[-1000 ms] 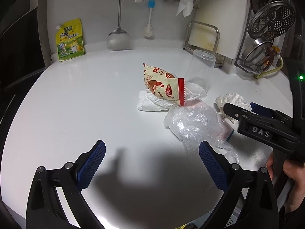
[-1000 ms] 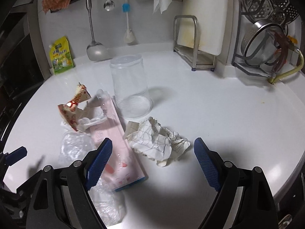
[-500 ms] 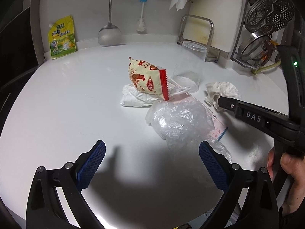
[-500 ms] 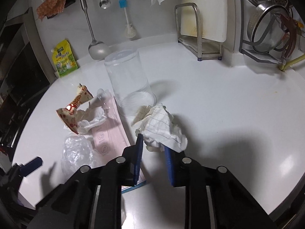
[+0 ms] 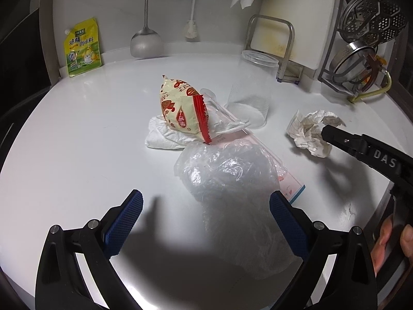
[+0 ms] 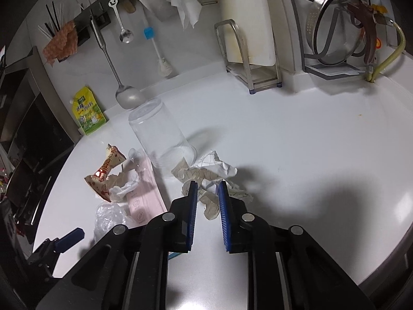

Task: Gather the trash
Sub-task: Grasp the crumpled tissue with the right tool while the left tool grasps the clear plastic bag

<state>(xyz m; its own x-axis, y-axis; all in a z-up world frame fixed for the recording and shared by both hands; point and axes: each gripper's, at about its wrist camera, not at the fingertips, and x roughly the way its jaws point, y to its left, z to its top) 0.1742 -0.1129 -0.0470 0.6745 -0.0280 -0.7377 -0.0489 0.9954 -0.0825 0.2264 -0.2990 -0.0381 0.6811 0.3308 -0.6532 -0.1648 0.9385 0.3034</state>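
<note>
My right gripper (image 6: 208,190) is shut on a crumpled checked paper (image 6: 210,174) and holds it just above the white counter; the paper also shows in the left wrist view (image 5: 313,131). My left gripper (image 5: 206,206) is open, its jaws on either side of a crumpled clear plastic bag (image 5: 229,170). A red and yellow snack wrapper (image 5: 182,109) lies on a white tissue (image 5: 165,137). A pink flat packet (image 6: 143,193) lies under the bag. A clear plastic container (image 6: 161,135) stands behind.
A yellow-green seasoning pouch (image 5: 81,47) leans at the back left wall. A cutting board rack (image 6: 251,59) and a metal dish rack with strainers (image 6: 335,31) stand at the back right. A ladle, spoon and brush hang on the wall. The counter edge curves at right.
My right gripper closed on the crumpled checked paper and lifted it off the counter. My left gripper moved forward toward the clear plastic bag and stayed open.
</note>
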